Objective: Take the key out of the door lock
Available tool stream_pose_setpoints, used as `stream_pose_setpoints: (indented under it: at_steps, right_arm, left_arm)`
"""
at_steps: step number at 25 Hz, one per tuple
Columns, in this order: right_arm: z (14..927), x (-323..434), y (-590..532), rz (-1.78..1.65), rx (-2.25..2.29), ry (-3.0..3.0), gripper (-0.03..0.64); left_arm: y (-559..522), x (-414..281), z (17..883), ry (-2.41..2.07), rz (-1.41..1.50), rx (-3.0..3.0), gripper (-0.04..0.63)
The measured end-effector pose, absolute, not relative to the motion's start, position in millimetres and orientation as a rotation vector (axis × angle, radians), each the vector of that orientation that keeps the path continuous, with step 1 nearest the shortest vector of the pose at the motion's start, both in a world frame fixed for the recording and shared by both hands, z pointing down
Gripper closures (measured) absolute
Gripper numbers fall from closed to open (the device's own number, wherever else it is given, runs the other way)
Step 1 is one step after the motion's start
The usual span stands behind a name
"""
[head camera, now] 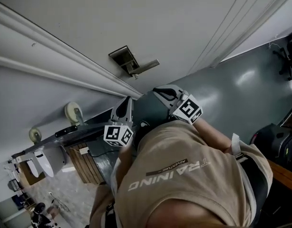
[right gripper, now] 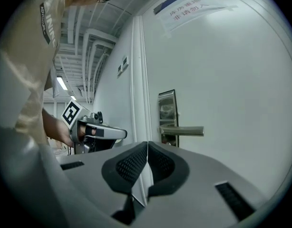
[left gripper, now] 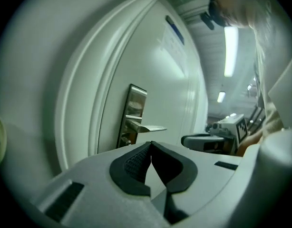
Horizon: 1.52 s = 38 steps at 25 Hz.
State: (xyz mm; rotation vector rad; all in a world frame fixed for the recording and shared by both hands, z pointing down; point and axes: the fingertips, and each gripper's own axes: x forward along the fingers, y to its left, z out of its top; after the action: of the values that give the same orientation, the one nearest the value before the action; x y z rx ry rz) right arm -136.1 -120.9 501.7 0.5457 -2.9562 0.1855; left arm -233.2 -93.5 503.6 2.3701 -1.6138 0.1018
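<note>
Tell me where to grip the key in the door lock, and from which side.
Grip the key by its exposed head, which sticks out of the lock plate just under the lever handle. Come straight at the door face from below the lever, which overhangs it. Its head's orientation is too small to tell.

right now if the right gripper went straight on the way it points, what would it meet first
Probably the door, near its edge beside the lock plate. Nothing shows in between, though depth is unclear.

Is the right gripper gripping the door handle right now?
No, the right gripper has its jaws shut together on nothing, and the door handle sits beyond them, untouched.
</note>
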Motion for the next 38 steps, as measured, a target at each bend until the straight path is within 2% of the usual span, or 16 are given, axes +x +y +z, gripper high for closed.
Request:
stream_pose_setpoints:
  at_steps: [7,15,20,38]
  right_arm:
    - [511,-133,-137,0.196,0.455,-2.956,0.601]
    - [492,-156,-142,0.109,0.498,-2.94,0.601]
    - [493,-156,-149,-0.05,0.509,-2.882,0.603]
    - [496,-168,-159,0.043,0.621,-2.868,0.601]
  left_arm:
    - [-94,-244,493,-1.772,0.151,2.292,0.586]
    - [-105,-246,493,-1.636,0.147,2.354,0.586]
    - [-120,-244,505,-1.535,-0.009,2.277,0.586]
    - [-135,-272,500,-1.502,0.066,2.315,0.586]
